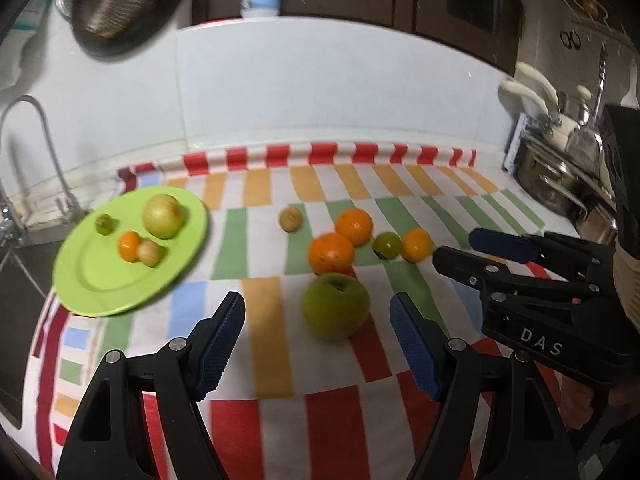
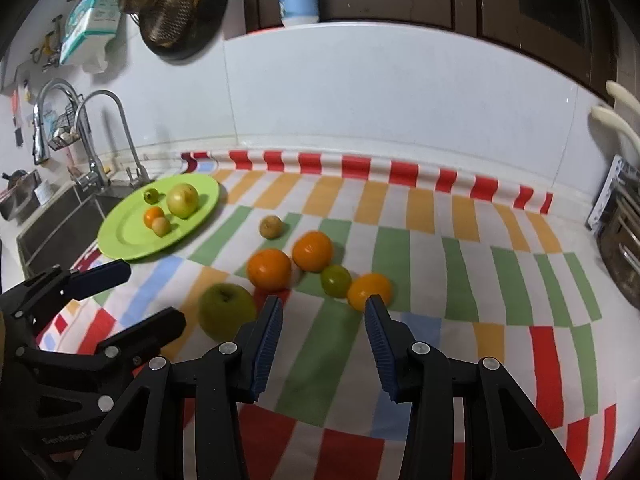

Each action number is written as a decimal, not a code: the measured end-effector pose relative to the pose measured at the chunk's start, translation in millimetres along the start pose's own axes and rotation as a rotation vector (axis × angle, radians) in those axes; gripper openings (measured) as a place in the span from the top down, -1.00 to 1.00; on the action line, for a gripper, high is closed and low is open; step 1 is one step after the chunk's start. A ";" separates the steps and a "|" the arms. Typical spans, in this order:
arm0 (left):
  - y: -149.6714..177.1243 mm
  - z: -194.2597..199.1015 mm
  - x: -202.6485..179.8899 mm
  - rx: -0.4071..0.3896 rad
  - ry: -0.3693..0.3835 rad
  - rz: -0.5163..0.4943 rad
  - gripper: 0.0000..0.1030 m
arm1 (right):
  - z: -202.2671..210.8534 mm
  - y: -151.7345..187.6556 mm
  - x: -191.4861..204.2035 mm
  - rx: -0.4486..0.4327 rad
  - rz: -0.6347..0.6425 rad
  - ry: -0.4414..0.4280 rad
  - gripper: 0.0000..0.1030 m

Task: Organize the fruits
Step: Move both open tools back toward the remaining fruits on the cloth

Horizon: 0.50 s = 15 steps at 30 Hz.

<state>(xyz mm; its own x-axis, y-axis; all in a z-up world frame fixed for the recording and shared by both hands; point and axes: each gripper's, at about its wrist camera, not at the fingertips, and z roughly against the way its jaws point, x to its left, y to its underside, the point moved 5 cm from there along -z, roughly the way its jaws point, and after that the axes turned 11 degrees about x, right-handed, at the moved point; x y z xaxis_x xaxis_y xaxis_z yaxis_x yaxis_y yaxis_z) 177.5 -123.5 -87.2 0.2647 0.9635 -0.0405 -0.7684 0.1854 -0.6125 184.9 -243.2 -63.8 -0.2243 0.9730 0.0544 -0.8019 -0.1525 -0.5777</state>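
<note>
A green apple (image 1: pixel 335 306) lies on the striped cloth (image 1: pixel 268 332) just ahead of my left gripper (image 1: pixel 318 308), which is open, with the apple in line with the gap and untouched. Behind the apple sit two oranges (image 1: pixel 331 253), a small green citrus (image 1: pixel 387 245) and a small orange (image 1: pixel 417 245); a tan fruit (image 1: pixel 290 219) lies apart. A green plate (image 1: pixel 104 276) at the left holds several fruits. My right gripper (image 2: pixel 324 306) is open and empty, its tips close before the small orange (image 2: pixel 369 290) and the green citrus (image 2: pixel 336 280).
A sink with faucets (image 2: pixel 104 128) lies left of the plate. Metal pots and utensils (image 1: pixel 560 176) stand at the right end of the counter. A white tiled wall (image 2: pixel 360 100) closes the back. A strainer (image 2: pixel 172 4) hangs above the sink.
</note>
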 end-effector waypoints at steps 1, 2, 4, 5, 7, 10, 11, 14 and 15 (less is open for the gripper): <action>0.1 -4.3 -2.3 0.010 0.003 -0.005 -0.45 | -4.4 1.0 -3.2 0.009 -0.003 0.003 0.15; 0.3 -8.3 -4.5 0.018 0.007 -0.008 -0.45 | -7.2 1.7 -5.4 0.017 -0.004 0.003 0.15; 0.3 -16.2 -7.4 0.033 0.012 -0.011 -0.45 | -14.2 2.8 -10.4 0.033 -0.009 -0.001 0.15; 0.0 -20.5 -8.6 0.042 0.013 -0.013 -0.45 | -16.7 3.3 -12.1 0.039 -0.010 -0.002 0.15; 0.2 -26.2 -9.9 0.053 0.015 -0.017 -0.44 | -22.4 4.7 -15.7 0.053 -0.008 -0.001 0.15; 0.5 -32.4 -12.3 0.062 0.004 -0.028 -0.44 | -32.1 5.5 -20.2 0.073 -0.008 -0.003 0.15; 0.2 -33.8 -13.3 0.060 0.001 -0.036 -0.44 | -35.5 5.8 -22.1 0.079 -0.009 -0.002 0.15; 0.1 -38.2 -15.1 0.065 -0.010 -0.047 -0.44 | -44.2 6.5 -25.6 0.093 -0.008 -0.007 0.15; -0.3 -39.6 -15.0 0.066 -0.011 -0.046 -0.43 | -46.9 6.1 -26.6 0.096 -0.008 -0.006 0.15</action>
<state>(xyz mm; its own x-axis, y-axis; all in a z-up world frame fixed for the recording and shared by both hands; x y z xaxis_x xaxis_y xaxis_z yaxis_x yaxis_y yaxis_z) 196.8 -145.7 -117.7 0.2946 0.9556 -0.0043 -0.7924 0.2417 -0.5601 212.0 -261.8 -107.0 -0.2208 0.9732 0.0640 -0.8532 -0.1610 -0.4961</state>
